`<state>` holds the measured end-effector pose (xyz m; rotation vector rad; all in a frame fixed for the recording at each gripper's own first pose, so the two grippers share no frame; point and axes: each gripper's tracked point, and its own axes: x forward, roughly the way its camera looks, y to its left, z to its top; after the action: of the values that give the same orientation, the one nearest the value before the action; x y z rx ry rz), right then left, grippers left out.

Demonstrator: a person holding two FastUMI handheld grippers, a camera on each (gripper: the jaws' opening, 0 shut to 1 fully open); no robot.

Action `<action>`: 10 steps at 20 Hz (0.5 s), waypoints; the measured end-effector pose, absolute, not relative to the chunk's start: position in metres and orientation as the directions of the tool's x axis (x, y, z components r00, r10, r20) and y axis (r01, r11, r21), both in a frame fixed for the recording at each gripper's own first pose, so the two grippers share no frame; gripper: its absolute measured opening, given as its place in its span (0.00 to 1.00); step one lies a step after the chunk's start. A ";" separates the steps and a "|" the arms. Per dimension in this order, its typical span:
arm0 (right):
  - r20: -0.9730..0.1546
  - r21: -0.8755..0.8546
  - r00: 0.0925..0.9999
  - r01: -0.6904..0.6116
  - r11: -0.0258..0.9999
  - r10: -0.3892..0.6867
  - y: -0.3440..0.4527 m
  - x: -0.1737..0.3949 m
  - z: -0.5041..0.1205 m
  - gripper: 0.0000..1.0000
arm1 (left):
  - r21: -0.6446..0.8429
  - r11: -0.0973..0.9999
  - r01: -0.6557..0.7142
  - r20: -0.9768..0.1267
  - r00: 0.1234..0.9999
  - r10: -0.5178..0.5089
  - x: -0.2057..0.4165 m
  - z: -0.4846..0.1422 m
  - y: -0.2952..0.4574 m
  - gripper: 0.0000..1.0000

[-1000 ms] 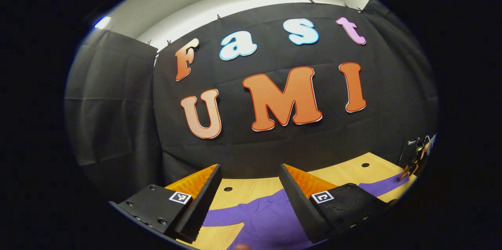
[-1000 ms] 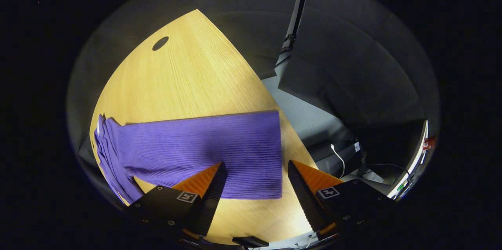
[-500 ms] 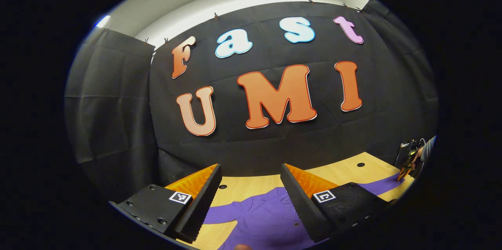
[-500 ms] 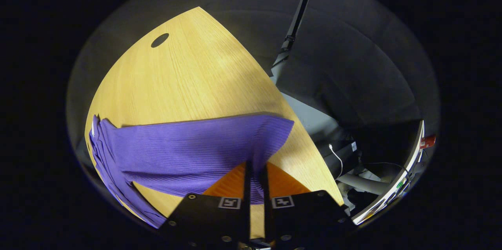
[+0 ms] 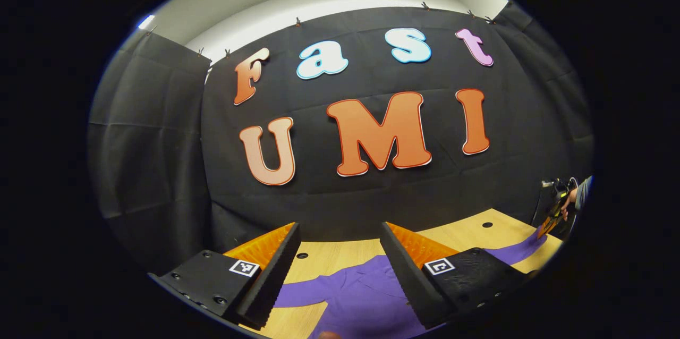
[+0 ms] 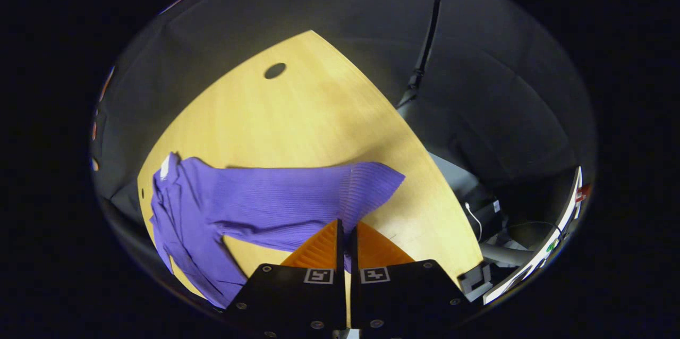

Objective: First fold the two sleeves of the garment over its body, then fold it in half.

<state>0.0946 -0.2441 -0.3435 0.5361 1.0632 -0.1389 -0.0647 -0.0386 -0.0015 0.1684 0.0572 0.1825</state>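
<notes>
Since the frame a second ago, the right gripper (image 6: 346, 232) has closed on the sleeve (image 6: 297, 201) and raised its end off the table (image 6: 297, 116); then the sleeve lay flat between parted fingers. Now, in the right gripper view, the wooden table runs from upper centre down to the lower right, with a dark hole (image 6: 274, 70) near its top. The purple garment (image 6: 180, 222) spreads across the lower left, its body bunched at the left edge. Its sleeve stretches to the right, the cuff fanning out just above the fingertips at lower centre, where both fingers press together on the ribbed cloth.

At the bottom of the left gripper view, the left gripper (image 5: 340, 235) has its fingers wide apart, holding nothing. Between and below them lies the garment (image 5: 361, 296) on the table (image 5: 462, 230). At the far right edge, a person's hand (image 5: 571, 198) holds the right gripper (image 5: 552, 217) at the end of the sleeve (image 5: 518, 251).
</notes>
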 end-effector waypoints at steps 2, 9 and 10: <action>-0.831 0.377 0.530 0.317 0.870 0.167 -0.219 0.096 -0.314 0.04 | 0.158 0.974 -0.160 -0.048 0.984 0.170 -0.062 -0.006 -0.026 0.97; -0.760 0.371 0.611 0.130 0.920 0.221 -0.132 0.107 -0.219 0.04 | 0.114 0.978 -0.175 -0.095 0.978 0.186 -0.060 -0.026 0.040 0.96; -0.752 0.366 0.619 0.107 0.924 0.226 -0.120 0.109 -0.210 0.04 | 0.111 0.977 -0.182 -0.099 0.976 0.193 -0.061 -0.028 0.049 0.96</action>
<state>0.1092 -0.1197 -0.2099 0.3996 0.9074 0.0704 -0.0613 0.0487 -0.0284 0.1017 0.1098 0.1891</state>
